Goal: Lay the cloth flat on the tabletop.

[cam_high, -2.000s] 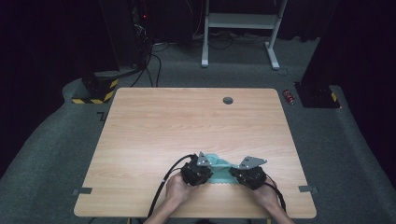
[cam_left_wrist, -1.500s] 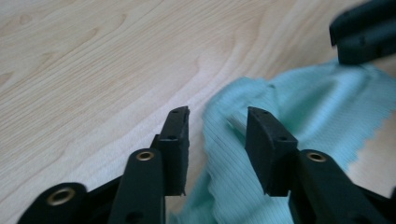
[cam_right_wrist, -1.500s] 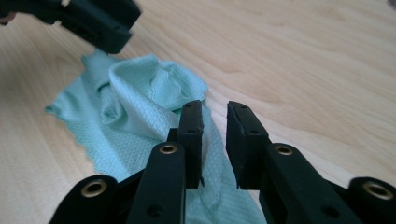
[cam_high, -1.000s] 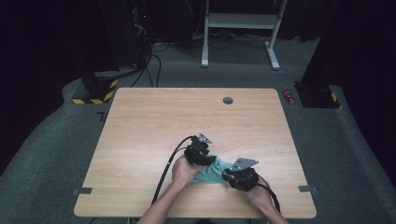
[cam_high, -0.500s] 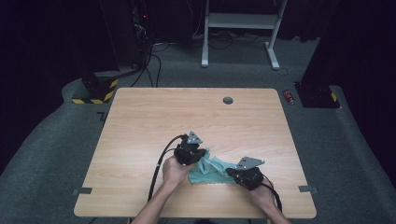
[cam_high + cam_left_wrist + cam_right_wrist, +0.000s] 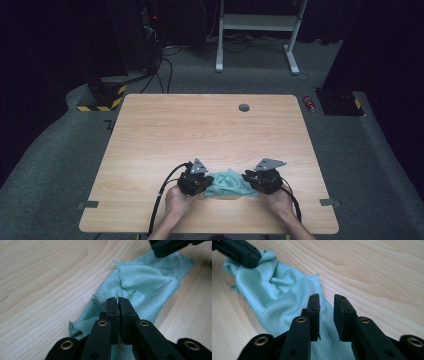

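Teal waffle-weave cloth [image 6: 227, 183], crumpled with scalloped hem, lies on the pale woodgrain tabletop [image 6: 210, 130] near its front edge. Left claw [image 6: 117, 302] pinched shut on cloth; right claw [image 6: 326, 300] just opening, parted over cloth.

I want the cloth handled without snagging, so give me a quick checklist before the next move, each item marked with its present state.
1. Left gripper shut on the teal cloth: ok, its fingers pinch an edge.
2. Right gripper gripping the cloth: not ok; its fingers have just been opening and stand apart over the cloth.
3. Cloth flat: not ok, bunched and creased between the grippers.
4. Cloth fully on the table: ok.
5. Cables clear of the cloth: ok in the high view.
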A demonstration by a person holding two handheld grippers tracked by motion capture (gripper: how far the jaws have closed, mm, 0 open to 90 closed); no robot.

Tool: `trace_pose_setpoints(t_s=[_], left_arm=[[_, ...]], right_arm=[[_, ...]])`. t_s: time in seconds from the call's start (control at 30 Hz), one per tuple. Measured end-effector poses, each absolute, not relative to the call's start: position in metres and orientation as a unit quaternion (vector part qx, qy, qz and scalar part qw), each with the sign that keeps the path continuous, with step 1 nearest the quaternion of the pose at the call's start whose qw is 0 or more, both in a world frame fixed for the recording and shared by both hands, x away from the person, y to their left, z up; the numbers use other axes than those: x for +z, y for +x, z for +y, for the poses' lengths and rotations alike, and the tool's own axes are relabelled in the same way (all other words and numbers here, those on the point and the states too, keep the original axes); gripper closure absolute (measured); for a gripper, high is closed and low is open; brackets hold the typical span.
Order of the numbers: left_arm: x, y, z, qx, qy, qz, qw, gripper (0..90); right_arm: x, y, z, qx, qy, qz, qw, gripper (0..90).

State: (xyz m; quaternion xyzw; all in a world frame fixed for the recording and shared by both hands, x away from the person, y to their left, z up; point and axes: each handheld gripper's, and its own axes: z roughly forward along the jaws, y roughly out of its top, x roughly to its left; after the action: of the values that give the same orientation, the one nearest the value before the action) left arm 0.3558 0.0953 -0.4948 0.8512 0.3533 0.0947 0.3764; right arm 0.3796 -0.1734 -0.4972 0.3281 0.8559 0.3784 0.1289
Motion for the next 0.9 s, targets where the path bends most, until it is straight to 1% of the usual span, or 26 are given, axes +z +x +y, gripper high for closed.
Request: trace_pose_setpoints(t_s=[0.13,0.23,0.43,0.5,0.57,0.6,0.67,0.7,0.77,0.83,0.9], left_arm=[[-0.503,0.351,0.096,0.093,0.854,0.355,0.37,87.5],[-0.51,0.35,0.098,0.093,0.857,0.356,0.362,87.7],[-0.514,0.348,0.099,0.094,0.852,0.359,0.37,87.9],[-0.514,0.348,0.099,0.093,0.851,0.359,0.371,87.9],[-0.514,0.348,0.099,0.092,0.85,0.36,0.372,87.9],[-0.514,0.348,0.099,0.092,0.85,0.361,0.373,87.9],[-0.514,0.348,0.099,0.093,0.85,0.36,0.373,87.8],[-0.514,0.348,0.099,0.093,0.85,0.36,0.373,87.8],[-0.514,0.348,0.1,0.095,0.849,0.361,0.374,87.2],[-0.514,0.347,0.101,0.097,0.849,0.362,0.373,84.0],[-0.512,0.347,0.102,0.096,0.845,0.364,0.379,83.8]], right_arm=[[-0.5,0.392,-0.159,0.384,0.332,0.854,0.113,71.6],[-0.502,0.4,-0.148,0.385,0.338,0.853,0.1,68.6],[-0.505,0.414,-0.134,0.382,0.353,0.85,0.081,62.8],[-0.508,0.42,-0.131,0.378,0.36,0.85,0.071,63.1],[-0.51,0.424,-0.131,0.38,0.363,0.849,0.055,71.9],[-0.51,0.425,-0.13,0.379,0.361,0.851,0.051,77.7],[-0.51,0.423,-0.13,0.378,0.351,0.855,0.054,88.0],[-0.509,0.423,-0.13,0.38,0.345,0.856,0.056,89.8],[-0.507,0.421,-0.131,0.384,0.341,0.856,0.06,90.0],[-0.503,0.419,-0.136,0.394,0.342,0.85,0.066,90.0],[-0.501,0.419,-0.138,0.397,0.343,0.849,0.068,90.0]])
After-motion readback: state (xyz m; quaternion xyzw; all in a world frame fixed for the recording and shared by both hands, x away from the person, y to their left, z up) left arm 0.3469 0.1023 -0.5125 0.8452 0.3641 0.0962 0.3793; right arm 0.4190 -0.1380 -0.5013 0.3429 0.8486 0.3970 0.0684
